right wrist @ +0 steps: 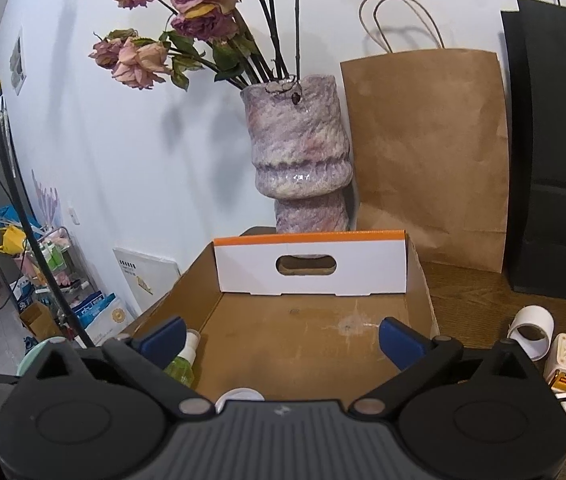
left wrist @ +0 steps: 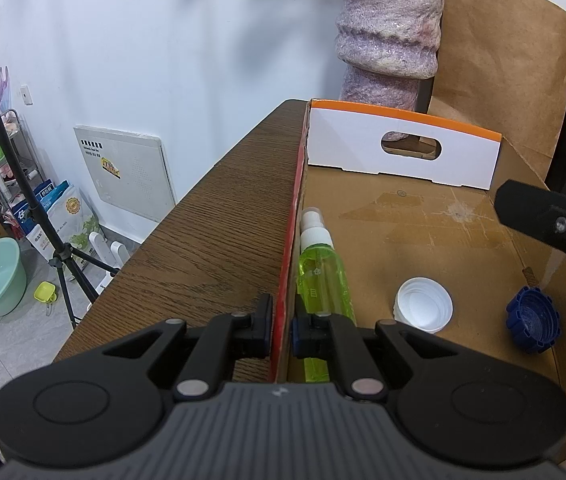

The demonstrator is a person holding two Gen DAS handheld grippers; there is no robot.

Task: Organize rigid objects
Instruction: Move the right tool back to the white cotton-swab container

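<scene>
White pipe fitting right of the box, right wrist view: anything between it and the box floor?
Only the box's low right wall, between the white pipe fitting and the floor; it needs lifting over. Nothing else visible: the far floor is bare, and the green spray bottle lies along the left wall.

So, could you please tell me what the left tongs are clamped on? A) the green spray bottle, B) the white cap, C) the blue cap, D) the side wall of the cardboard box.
D: the left tongs pinch the red-edged side wall of the cardboard box, while the green spray bottle, white cap and blue cap lie loose inside.
</scene>
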